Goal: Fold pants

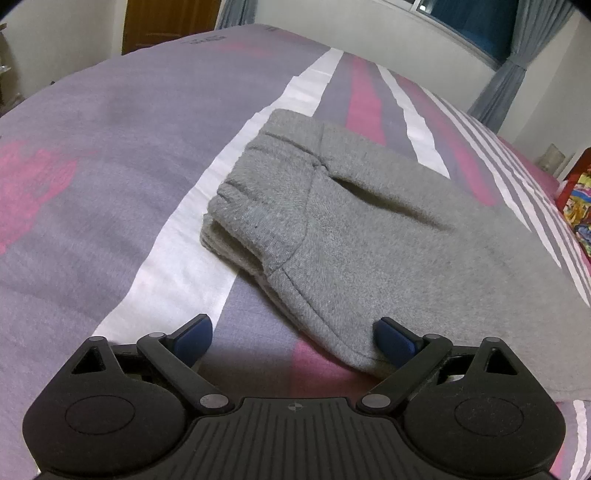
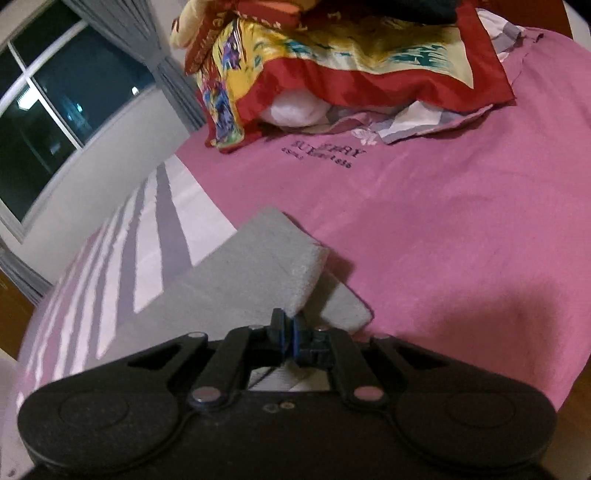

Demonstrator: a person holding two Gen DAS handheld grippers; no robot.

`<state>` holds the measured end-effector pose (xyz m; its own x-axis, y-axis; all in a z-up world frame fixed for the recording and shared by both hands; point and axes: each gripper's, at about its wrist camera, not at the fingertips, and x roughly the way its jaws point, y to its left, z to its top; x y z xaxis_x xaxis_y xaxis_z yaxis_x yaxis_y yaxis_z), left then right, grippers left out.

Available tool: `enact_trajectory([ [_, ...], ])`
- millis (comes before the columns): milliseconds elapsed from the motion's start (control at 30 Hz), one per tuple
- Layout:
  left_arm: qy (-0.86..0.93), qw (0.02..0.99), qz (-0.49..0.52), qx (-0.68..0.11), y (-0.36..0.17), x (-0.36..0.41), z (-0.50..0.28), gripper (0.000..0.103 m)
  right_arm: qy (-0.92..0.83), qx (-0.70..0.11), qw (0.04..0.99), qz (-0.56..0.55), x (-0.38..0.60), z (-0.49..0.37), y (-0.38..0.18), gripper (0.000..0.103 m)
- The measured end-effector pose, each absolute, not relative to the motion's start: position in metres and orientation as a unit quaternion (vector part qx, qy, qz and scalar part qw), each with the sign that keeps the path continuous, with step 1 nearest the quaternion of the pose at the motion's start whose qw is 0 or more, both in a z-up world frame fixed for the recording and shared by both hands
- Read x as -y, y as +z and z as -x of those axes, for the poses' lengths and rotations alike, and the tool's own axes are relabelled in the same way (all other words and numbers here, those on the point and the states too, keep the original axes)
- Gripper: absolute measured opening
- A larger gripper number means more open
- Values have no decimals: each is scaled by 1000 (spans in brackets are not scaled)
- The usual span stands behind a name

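Observation:
Grey sweatpants [image 1: 369, 229] lie on the striped bedspread [image 1: 110, 166], their ribbed waistband [image 1: 240, 206] toward the left. My left gripper [image 1: 293, 338] hovers open at their near edge; its right pad [image 1: 395, 339] is over the grey cloth and its left pad [image 1: 194, 336] over the bedspread, with nothing pinched. In the right wrist view, a grey leg end [image 2: 284, 258] is raised into a fold that runs down to my right gripper [image 2: 287, 326]. That gripper is shut on the edge of this cloth. The right wrist view is slightly blurred.
A red and yellow patterned pillow [image 2: 332, 66] lies on the pink sheet [image 2: 443, 221] beyond the leg end and shows at the right edge [image 1: 576, 210] of the left wrist view. A dark window [image 2: 44, 122] with grey curtains [image 2: 162, 70] is behind the bed, and a wooden door [image 1: 166, 22] is at the far left.

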<state>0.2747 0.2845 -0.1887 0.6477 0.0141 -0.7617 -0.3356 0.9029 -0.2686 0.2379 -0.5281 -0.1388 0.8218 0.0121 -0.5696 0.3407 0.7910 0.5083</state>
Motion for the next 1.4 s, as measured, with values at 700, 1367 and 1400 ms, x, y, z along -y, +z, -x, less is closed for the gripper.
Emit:
enact_trajectory([
  [700,64,852,445,-267,-180,-328,-227,40,-74,-332,878,-336,528,-247,-145,24],
  [1367,-5,894,381,-235,-143,-323,-288,12,-80,-334,887,-310,519,-254,-145,31],
  [1400,-11,899,373,-231,-144,-326,-289,12,-80,-333,887,-311,520,-252,-145,30],
])
